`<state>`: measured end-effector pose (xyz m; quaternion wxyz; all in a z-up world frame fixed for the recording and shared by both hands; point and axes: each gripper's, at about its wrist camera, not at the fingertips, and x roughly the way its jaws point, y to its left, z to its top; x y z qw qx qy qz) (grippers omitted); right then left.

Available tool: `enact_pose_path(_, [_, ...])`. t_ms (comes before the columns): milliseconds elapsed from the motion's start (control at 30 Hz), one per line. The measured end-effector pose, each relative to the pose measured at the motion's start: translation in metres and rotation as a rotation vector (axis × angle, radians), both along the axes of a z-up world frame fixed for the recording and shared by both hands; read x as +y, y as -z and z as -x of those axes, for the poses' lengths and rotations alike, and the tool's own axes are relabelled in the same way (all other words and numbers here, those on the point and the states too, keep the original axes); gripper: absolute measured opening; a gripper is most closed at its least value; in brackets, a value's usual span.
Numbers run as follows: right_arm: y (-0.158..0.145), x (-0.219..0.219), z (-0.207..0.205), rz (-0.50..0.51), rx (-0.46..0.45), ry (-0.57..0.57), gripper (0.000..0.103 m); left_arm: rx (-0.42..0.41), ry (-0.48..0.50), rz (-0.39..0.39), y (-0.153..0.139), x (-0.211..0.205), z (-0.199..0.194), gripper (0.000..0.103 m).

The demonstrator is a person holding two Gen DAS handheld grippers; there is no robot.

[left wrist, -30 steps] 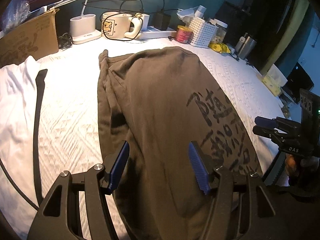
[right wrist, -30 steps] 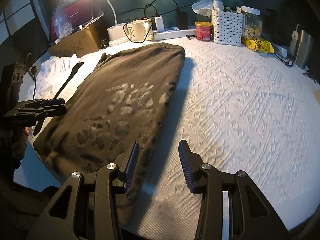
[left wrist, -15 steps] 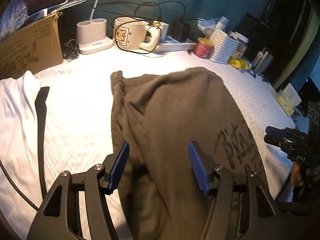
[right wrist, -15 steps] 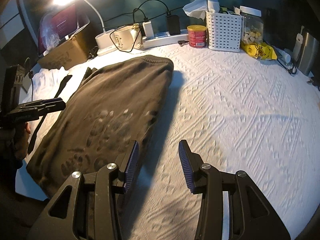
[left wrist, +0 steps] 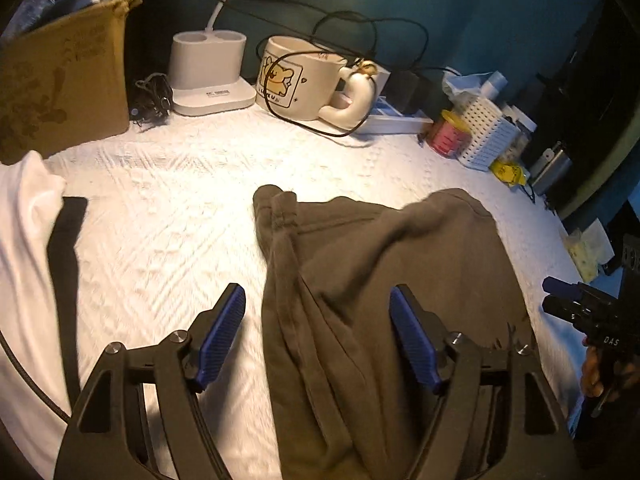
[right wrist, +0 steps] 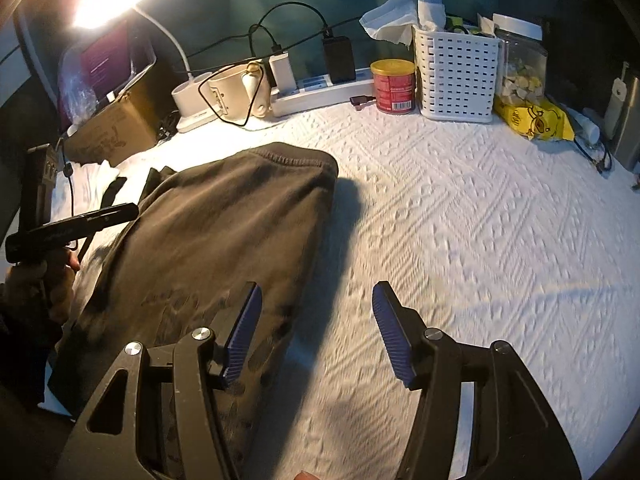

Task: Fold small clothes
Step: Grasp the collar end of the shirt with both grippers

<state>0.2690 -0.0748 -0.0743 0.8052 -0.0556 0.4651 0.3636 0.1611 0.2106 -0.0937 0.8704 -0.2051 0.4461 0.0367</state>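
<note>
White quilted cloth covers the surface (right wrist: 460, 216), cluttered along its far edge with a mug (left wrist: 298, 76) and a loose cable (left wrist: 320, 128). A brown garment (left wrist: 380, 280) lies folded lengthwise in the middle. Both the left gripper (left wrist: 316, 336) and the right gripper (right wrist: 316, 332) are spreading wider, pinching nothing. The garment's far-left corner looks bunched; folding over it would likely trap the wrinkle, and a shallow pinch may lift only the top layer.

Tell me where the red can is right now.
The red can stands at the back of the table in the right wrist view, between the white power strip and the white slotted basket, well beyond the brown garment.
</note>
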Motion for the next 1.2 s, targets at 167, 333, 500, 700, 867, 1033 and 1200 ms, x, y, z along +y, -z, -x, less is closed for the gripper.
enact_pose_path(167, [0.005,0.008,-0.013,0.003,0.015,0.000,0.061,0.028,0.051,-0.036,0.008,-0.005,-0.016,0.075])
enact_pose_path(333, [0.012,0.014,-0.025,0.001,0.034,-0.003,0.061,0.021,0.130,-0.012,0.009,-0.014,-0.023,0.075])
enact_pose_path(500, [0.020,0.023,-0.036,-0.010,0.067,-0.015,0.061,0.018,0.182,0.039,0.008,-0.023,-0.029,0.075])
enact_pose_path(700, [0.027,0.039,-0.045,-0.051,0.116,-0.046,0.061,0.027,0.265,0.057,0.008,-0.045,-0.033,0.075])
enact_pose_path(867, [0.030,0.053,-0.042,-0.074,0.107,-0.090,0.061,0.021,0.285,0.039,0.009,-0.053,-0.035,0.075])
enact_pose_path(1033, [0.031,0.065,-0.036,-0.103,0.081,-0.126,0.061,0.016,0.295,0.012,0.010,-0.058,-0.035,0.053])
enact_pose_path(1200, [0.030,0.077,-0.025,-0.083,0.037,-0.166,0.052,0.020,0.302,0.004,0.011,-0.063,-0.037,0.036])
